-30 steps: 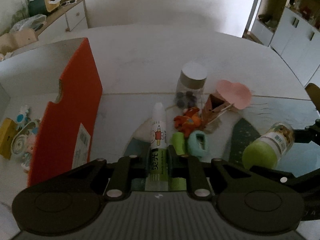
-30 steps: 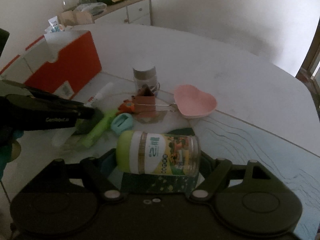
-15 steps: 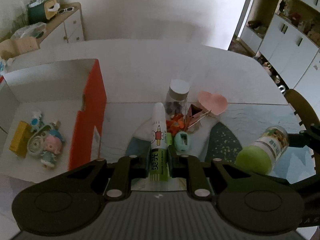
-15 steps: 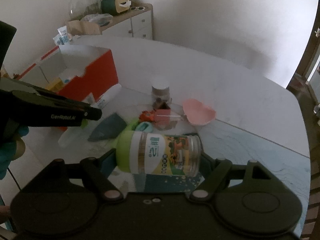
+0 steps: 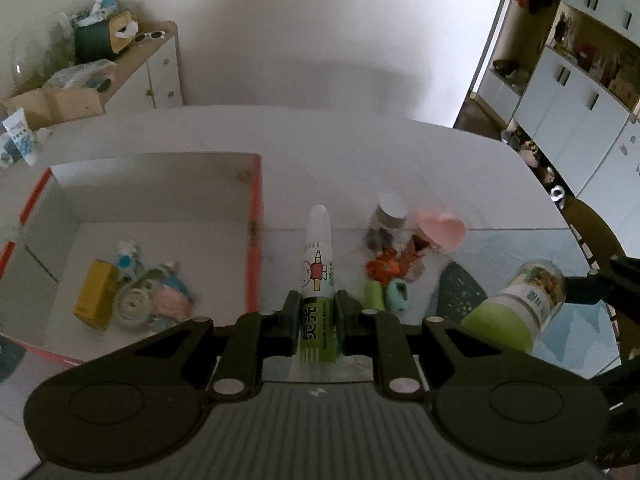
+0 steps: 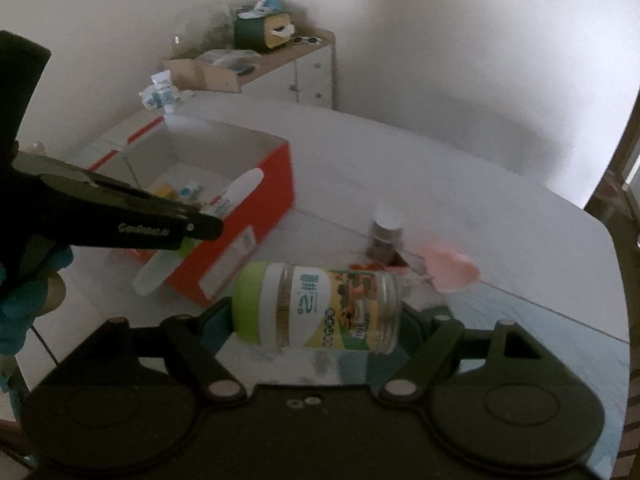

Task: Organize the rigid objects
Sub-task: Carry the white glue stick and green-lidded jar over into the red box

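Box (image 5: 254,216), red outside and white inside, sits open at the left of the counter (image 5: 360,152). A yellow block (image 5: 94,300) and small figurines (image 5: 160,300) lie on its floor; blur keeps me from naming them closer.

Left gripper (image 5: 318,312): jaws clamped on the green end of a glue stick (image 5: 318,264), white cap pointing forward, long axis in line with the jaws. It hangs just right of the box's near wall, so the box lies to its left. This is the nearer hand.

Loose pile mid-counter: capped jar (image 5: 390,216), pink heart dish (image 5: 440,228), orange toy (image 5: 382,268), the rest indistinct.

Right gripper (image 6: 316,312): jaws closed across a bottle (image 6: 316,306), green lid to the left, long axis crosswise. It is held above the counter, farther from the box.
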{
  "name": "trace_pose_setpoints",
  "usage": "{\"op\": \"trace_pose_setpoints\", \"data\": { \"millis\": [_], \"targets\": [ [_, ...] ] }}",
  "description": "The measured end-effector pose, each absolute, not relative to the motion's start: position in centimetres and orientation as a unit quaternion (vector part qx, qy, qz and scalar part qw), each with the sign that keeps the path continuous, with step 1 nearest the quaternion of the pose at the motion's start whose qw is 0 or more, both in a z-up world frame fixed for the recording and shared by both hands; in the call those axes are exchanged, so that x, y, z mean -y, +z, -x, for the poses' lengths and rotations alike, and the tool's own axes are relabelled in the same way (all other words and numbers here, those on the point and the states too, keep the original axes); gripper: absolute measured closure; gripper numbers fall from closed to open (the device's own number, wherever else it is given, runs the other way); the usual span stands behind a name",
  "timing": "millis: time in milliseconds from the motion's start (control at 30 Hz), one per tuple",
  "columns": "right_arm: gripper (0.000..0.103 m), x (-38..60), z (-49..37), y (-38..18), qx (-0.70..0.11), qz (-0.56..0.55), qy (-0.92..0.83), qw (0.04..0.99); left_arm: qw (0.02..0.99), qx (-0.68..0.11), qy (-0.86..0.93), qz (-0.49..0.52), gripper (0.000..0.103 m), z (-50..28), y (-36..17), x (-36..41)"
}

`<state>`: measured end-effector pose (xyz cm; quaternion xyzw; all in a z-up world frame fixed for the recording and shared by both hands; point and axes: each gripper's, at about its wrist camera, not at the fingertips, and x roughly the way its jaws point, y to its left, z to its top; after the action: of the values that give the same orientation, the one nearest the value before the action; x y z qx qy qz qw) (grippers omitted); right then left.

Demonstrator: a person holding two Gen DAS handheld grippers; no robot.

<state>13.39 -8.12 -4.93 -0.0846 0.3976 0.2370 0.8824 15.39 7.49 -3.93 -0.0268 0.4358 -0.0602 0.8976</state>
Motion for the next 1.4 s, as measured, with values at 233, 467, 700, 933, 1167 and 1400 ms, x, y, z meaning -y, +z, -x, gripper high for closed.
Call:
{"op": "trace_pose_setpoints", "data": {
  "millis": [233,467,700,933,1167,1400],
  "targets": [
    [0.022,3.9,-13.3,-4.1,-0.388,0.094,0.250,0.882,0.901,-0.428,-0.056,0.033,0.086,-15.7,-2.8,-11.8],
    [0.022,0.4,-14.0,-3.8,-0.382,0.102,0.261,0.881,0.900,-0.433,-0.048,0.026,0.086,-16.4,-2.6,-16.4],
    [0.022,-3.7,-15.5,-4.1,-0.384,0.107,0.269,0.877,0.897,-0.441,-0.037,0.024,0.086,-17.8,-3.2,-20.8],
    [0.022,-7.5,-17.4,-5.1,-0.393,0.114,0.272,0.871,0.890,-0.455,-0.028,0.020,0.086,-20.2,-4.6,-24.3],
    [0.022,-11.1,-20.0,-7.3,-0.402,0.141,0.258,0.867,0.880,-0.475,-0.015,0.019,0.086,-23.2,-6.7,-27.0],
    [0.022,-13.7,-23.1,-10.1,-0.418,0.164,0.248,0.858,0.869,-0.494,-0.008,0.006,0.086,-25.5,-9.0,-27.7]
  ]
}}
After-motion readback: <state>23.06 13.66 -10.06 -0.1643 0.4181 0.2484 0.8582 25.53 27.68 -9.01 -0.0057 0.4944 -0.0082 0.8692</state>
